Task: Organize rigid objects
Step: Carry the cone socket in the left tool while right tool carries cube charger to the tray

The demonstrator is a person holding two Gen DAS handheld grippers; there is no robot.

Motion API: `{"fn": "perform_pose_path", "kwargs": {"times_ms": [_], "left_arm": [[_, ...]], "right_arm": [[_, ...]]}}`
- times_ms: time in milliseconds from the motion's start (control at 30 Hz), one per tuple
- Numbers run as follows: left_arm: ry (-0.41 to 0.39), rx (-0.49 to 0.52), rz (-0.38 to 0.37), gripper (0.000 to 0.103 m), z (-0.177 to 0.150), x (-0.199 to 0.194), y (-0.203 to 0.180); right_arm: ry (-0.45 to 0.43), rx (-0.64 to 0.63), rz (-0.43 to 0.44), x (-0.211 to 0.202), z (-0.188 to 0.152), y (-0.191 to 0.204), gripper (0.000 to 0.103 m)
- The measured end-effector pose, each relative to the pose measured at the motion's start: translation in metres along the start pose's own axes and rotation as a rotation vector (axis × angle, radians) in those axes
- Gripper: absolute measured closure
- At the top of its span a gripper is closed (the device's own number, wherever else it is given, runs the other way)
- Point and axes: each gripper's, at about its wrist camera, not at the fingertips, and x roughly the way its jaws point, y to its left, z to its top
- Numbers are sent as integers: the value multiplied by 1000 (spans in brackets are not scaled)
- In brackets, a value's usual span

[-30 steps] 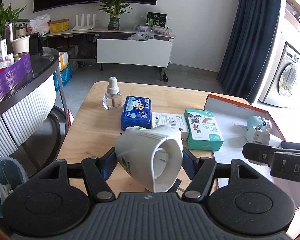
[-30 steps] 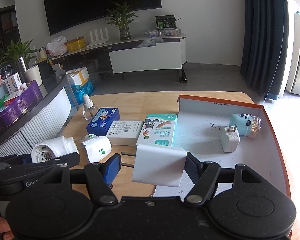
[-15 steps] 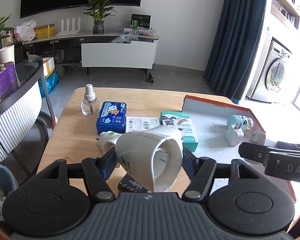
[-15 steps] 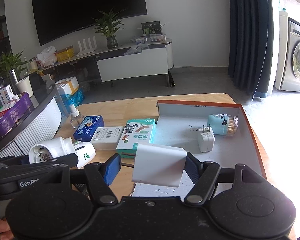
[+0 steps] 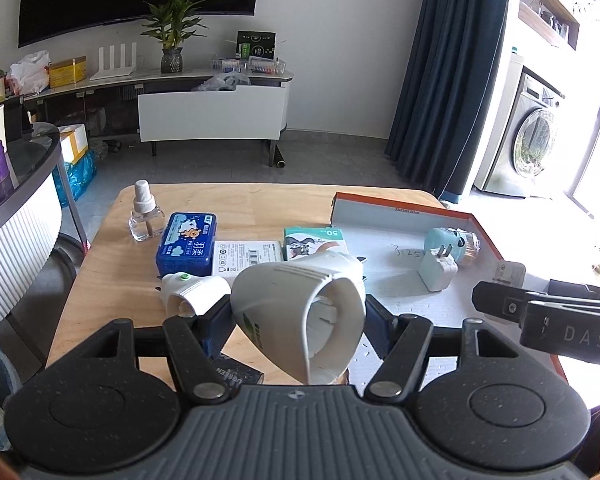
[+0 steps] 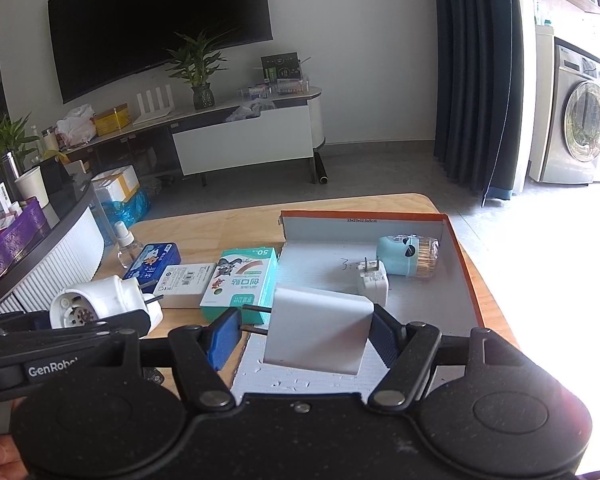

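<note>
1. Vaporizer [image 5: 300, 312], white, hollow-ended dome with ribbed top, clamped in left gripper [image 5: 298, 320] above the wooden table [image 5: 240, 204].
2. Charger block [image 6: 320, 328], white, two prongs pointing left, clamped in right gripper [image 6: 304, 332] over the orange-rimmed tray [image 6: 360, 216].
3. Tray contents: small white plug [image 6: 374, 280], teal toothpick jar [image 6: 408, 256].
4. On table: second vaporizer [image 5: 188, 288], blue tin [image 5: 186, 248], teal box [image 6: 244, 280], bottle [image 5: 144, 216].

White cone-shaped plug-in vaporizer [image 5: 296, 316] is up off the table, tilted, hollow end facing the camera. Big white charger block [image 6: 320, 330] is lifted too, prongs sticking out left. In the orange-rimmed tray [image 6: 466, 276]: a small white plug [image 6: 374, 286] touching a teal toothpick jar [image 6: 406, 256] on its side.
</note>
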Motion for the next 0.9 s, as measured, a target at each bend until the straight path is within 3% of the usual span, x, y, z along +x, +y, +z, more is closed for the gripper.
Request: {"fn": "perform_pose_path", "kwargs": {"times_ms": [900], "left_arm": [[15,54,-69,35,1,12,-40]], "right_arm": [[-29,55,-52,-8,1,-30,21]]}}
